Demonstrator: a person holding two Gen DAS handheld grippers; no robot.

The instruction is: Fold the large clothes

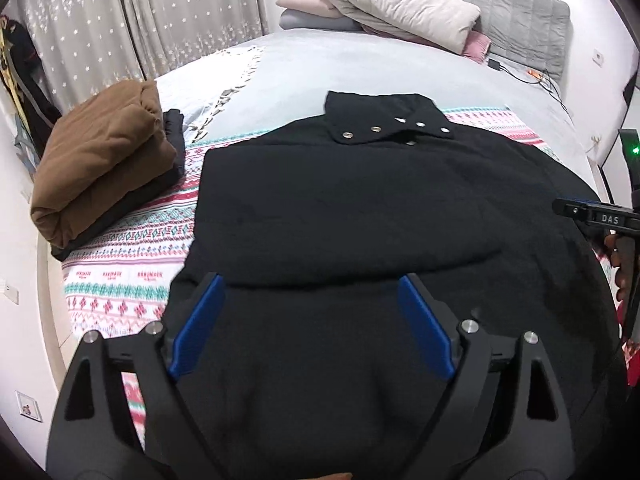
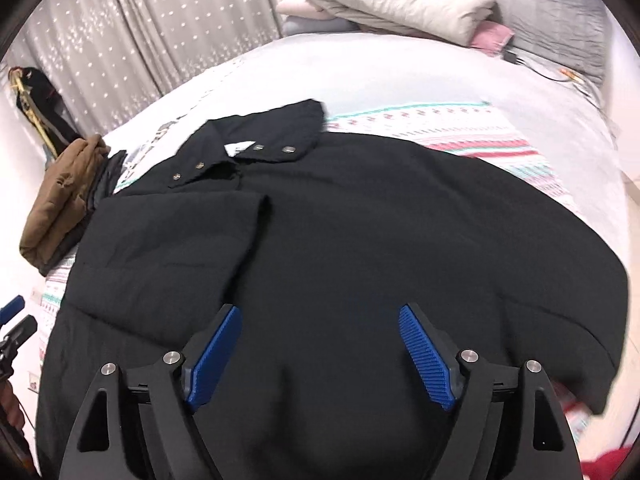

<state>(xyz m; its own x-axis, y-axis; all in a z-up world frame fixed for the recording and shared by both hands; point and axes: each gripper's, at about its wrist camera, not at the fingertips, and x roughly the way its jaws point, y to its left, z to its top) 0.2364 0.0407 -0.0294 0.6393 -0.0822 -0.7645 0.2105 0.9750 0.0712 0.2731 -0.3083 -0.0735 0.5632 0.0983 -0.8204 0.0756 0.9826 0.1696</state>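
Both grippers, left gripper (image 1: 310, 328) and right gripper (image 2: 320, 354), hover with jaws spread and empty over the black jacket (image 1: 360, 208) at the bed's (image 1: 320, 60) near edge; grip the hem evenly before folding.

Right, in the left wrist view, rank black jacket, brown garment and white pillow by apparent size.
1. black jacket
2. brown garment, though nearness may flatter it
3. white pillow, farther off, so this order is unsure
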